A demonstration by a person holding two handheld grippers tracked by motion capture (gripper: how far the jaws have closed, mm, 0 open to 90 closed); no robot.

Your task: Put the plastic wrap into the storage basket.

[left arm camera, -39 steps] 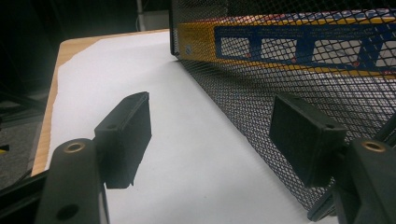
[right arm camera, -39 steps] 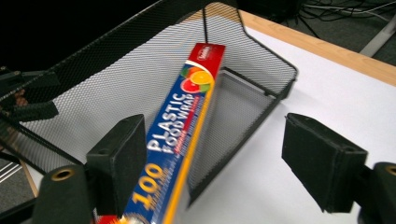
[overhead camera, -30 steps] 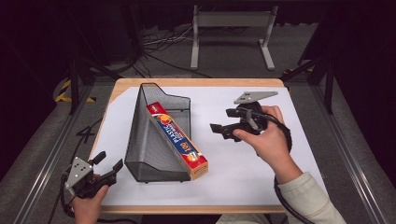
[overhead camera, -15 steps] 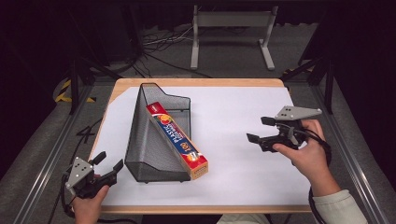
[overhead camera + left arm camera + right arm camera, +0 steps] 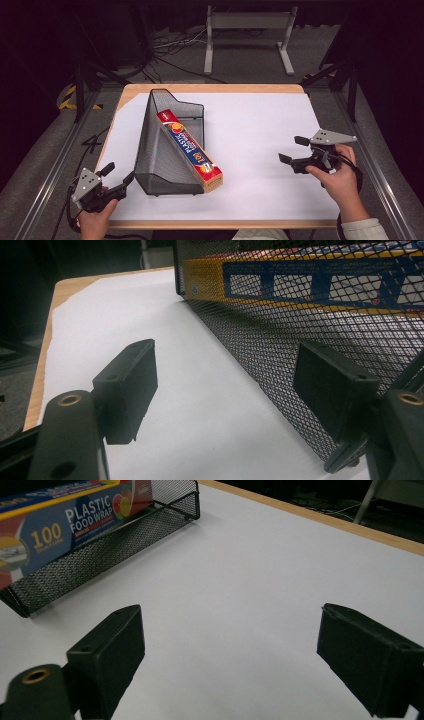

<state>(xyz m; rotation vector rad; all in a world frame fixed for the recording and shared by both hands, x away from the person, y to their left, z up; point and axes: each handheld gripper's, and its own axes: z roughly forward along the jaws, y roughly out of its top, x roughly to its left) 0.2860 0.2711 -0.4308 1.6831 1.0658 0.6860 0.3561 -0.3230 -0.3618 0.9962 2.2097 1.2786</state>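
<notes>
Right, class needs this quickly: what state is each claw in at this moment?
Left claw: open, holding nothing, beside the mesh basket.
Right claw: open, holding nothing, above the white table.

One black mesh basket (image 5: 167,150) stands on the one white-topped table (image 5: 260,135), and one box of plastic food wrap (image 5: 190,150) leans inside that basket (its label reads "100"). Two grippers are counted: the left gripper (image 5: 119,178) just left of the basket, jaws apart, and the right gripper (image 5: 293,150) well right of it, jaws apart.
</notes>
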